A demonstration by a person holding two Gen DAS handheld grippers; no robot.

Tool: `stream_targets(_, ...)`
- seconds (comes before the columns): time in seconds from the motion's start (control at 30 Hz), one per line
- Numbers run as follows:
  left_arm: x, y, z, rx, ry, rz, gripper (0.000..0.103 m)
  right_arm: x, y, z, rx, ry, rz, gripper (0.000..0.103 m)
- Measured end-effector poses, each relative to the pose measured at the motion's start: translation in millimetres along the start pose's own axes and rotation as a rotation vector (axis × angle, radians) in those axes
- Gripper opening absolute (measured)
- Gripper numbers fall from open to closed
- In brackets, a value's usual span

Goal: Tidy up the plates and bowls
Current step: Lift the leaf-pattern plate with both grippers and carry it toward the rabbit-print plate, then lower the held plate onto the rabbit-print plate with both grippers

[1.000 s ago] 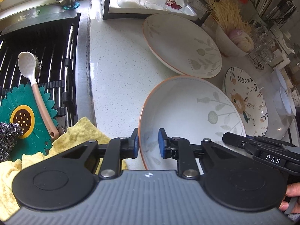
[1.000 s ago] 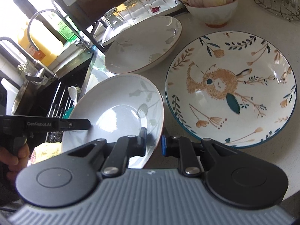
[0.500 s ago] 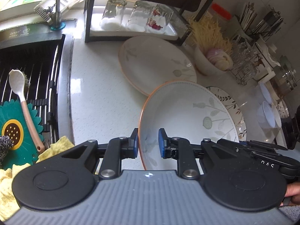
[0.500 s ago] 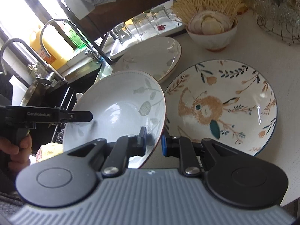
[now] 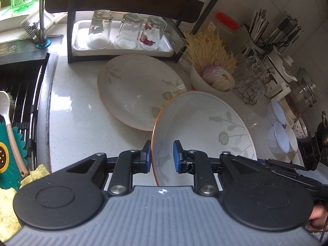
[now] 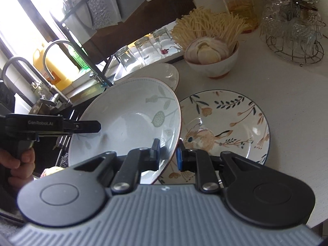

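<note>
A white leaf-patterned plate [image 5: 205, 131] with an orange rim is held in the air between both grippers. My left gripper [image 5: 162, 156] is shut on its near rim. My right gripper [image 6: 168, 153] is shut on the opposite rim of the same plate [image 6: 131, 121]. A second leaf-patterned plate [image 5: 135, 90] lies on the counter beyond it, also seen in the right wrist view [image 6: 164, 75]. A rabbit-patterned plate [image 6: 225, 127] lies on the counter under the lifted plate's right side.
A bowl of onion and noodles [image 5: 211, 78] stands behind the plates. A tray with three upturned glasses [image 5: 125, 32] sits under a dark rack. The sink with rack [image 5: 18, 94] is left; a wire basket of glasses [image 6: 293, 32] and small plastic cups [image 5: 280, 135] are right.
Both grippers have lifted the leaf-patterned plate off the counter and carried it up and right, over the rabbit plate's edge. Both grips stayed shut.
</note>
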State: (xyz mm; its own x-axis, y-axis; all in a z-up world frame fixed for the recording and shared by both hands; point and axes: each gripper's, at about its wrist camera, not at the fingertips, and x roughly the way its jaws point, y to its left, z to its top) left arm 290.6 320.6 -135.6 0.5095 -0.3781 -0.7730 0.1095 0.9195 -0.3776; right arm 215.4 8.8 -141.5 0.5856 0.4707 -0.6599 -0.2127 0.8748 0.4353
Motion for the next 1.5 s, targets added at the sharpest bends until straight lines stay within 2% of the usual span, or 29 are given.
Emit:
stream_targets(0.17, 2, -13, 3, -0.008, -0.009, 0.008, 0.024, -8, -9, 3, 0.006, -0.006, 0.004, 0.019)
stream_targets(0.53, 22, -33, 4, -0.003, 0.029, 0.021, 0.024, -10, -31, 11, 0.030, -0.001, -0.010, 0.019)
stream_targets(1.07, 92, -59, 7, -0.003, 0.128, 0.021, 0.024, -1, -72, 17, 0.031, 0.019, -0.114, 0.019)
stream_targets(1.23, 102, -64, 6, 0.012, 0.152, 0.027, 0.024, 0, -76, 15, 0.025, 0.036, -0.132, 0.019)
stream_targets(1.5, 110, -70, 5, 0.037, 0.181, 0.039, 0.025, -1, -78, 13, 0.028, 0.015, -0.156, 0.019)
